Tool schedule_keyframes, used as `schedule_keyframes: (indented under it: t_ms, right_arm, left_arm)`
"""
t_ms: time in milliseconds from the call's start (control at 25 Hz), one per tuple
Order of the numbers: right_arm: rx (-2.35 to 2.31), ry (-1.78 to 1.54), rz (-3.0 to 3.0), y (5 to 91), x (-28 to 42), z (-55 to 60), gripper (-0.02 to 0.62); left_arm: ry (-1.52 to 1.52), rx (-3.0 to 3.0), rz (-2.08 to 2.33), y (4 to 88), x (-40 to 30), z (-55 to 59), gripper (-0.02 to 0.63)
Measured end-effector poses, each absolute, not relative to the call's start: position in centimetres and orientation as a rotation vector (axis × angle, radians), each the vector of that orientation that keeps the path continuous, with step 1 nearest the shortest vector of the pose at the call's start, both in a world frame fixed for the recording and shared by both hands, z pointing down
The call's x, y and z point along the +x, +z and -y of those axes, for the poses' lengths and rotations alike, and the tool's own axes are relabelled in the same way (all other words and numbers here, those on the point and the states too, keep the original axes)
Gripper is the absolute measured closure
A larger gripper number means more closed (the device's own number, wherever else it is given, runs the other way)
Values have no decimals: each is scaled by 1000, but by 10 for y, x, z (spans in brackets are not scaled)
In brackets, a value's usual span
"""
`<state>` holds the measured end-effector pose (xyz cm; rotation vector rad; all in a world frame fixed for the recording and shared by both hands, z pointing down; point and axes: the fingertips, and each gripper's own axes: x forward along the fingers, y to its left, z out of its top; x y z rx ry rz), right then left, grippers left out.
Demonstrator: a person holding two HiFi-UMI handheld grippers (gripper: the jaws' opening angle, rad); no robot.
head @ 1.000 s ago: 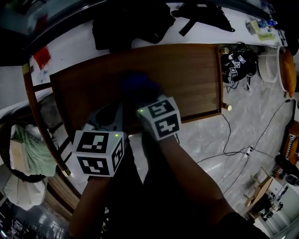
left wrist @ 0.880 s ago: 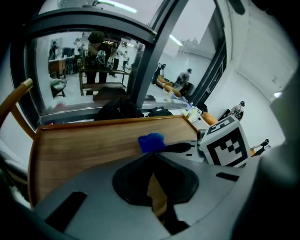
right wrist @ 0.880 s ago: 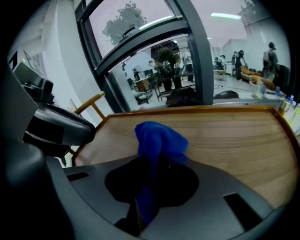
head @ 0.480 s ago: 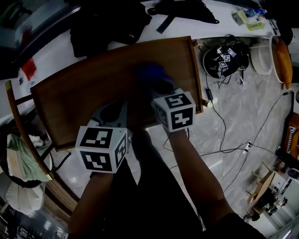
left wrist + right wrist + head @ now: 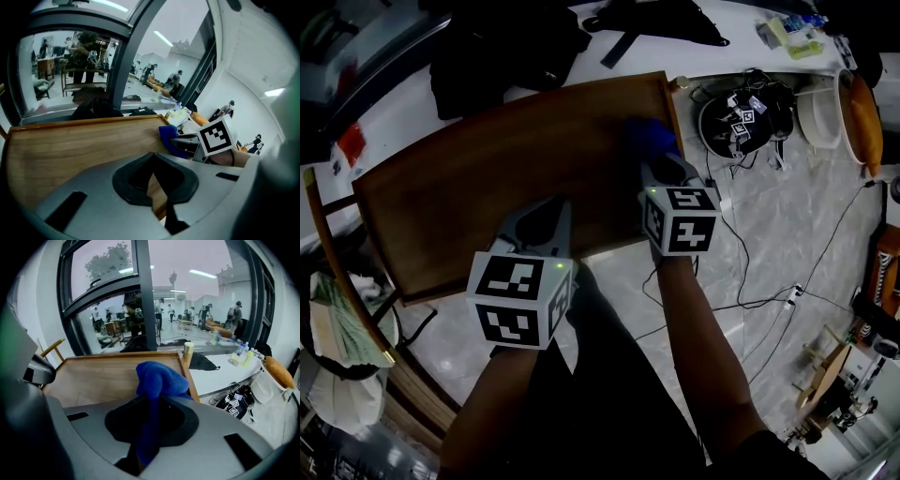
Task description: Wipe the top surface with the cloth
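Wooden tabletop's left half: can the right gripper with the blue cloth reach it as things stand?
Probably yes. The brown wooden tabletop looks bare; the right gripper holds the blue cloth near its right end. Only the left gripper, at the near edge, might crowd the sweep.

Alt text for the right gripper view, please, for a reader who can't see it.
The right claw is shut on a blue cloth, which bunches up near the right rim of a wooden table. Large windows stand beyond the table.
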<state>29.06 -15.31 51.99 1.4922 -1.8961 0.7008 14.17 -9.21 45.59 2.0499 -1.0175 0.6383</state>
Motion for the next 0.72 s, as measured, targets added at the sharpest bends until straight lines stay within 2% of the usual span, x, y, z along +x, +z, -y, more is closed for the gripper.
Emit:
schedule_keyframes:
  t_ms: [200, 320, 440, 720]
  right_arm:
    - [1572, 735, 1857, 514, 298, 153, 537]
    - [1547, 701, 1944, 496, 266, 145, 537]
    - [1422, 687, 2101, 479, 187, 128, 537]
    - [1058, 792, 2356, 474, -47, 74, 537]
  left_arm:
    - [638, 2033, 1045, 451, 119, 86, 594]
    - [628, 2013, 1092, 444, 77, 79, 594]
    - [605, 1968, 1179, 436, 19, 71, 595]
    - [636, 1904, 1379, 413, -138, 43, 594]
